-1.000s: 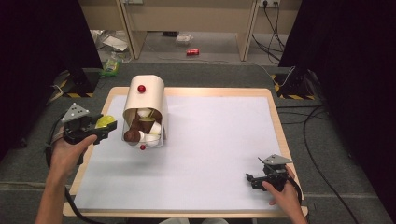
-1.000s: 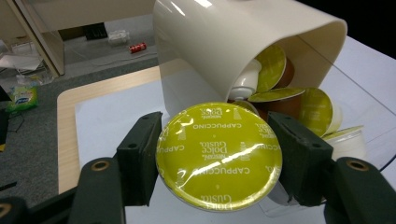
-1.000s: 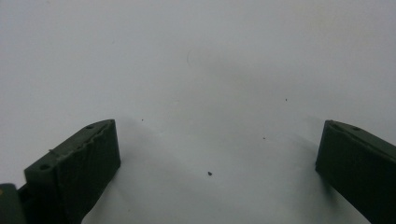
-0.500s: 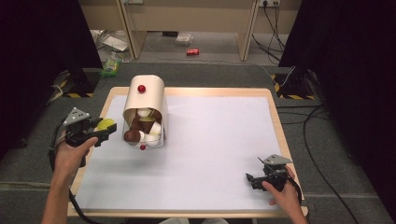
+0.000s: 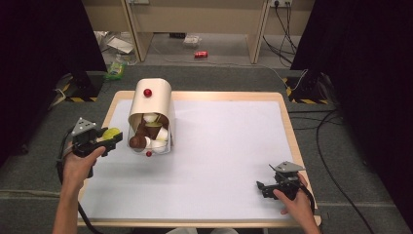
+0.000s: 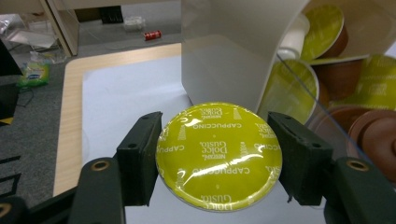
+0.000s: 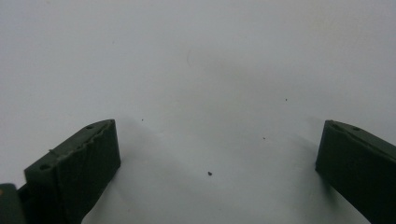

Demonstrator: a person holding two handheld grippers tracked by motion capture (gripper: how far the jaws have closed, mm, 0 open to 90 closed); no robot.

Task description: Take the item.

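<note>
The left gripper (image 6: pixel 217 158) clamps its black jaws on a round coffee capsule (image 6: pixel 218 156) with glossy yellow-green foil, just beside the cream, arched dispenser (image 5: pixel 152 114) of capsules. Well apart from the dispenser, the right gripper (image 7: pixel 217 163) rests with jaws apart on the smooth white table (image 5: pixel 229 161).

The capsule (image 6: pixel 218 156) had a glossy yellow-green foil lid printed with white lettering and small white tower marks. The left tool (image 6: pixel 218 158) was black, with brass-coloured rivets and a grey plate; the right tool (image 5: pixel 266 187) was black and grey too. The dispenser (image 5: pixel 156 105) was cream, with a red knob (image 5: pixel 147 92) and a clear front. The capsules (image 5: pixel 148 134) inside it were brown, white and yellow-green lidded. The worktop (image 5: pixel 234 146) was white with a pale wood edge. The floor was grey carpet, and a small red object (image 5: pixel 200 54), perhaps a can, lay on it.
</note>
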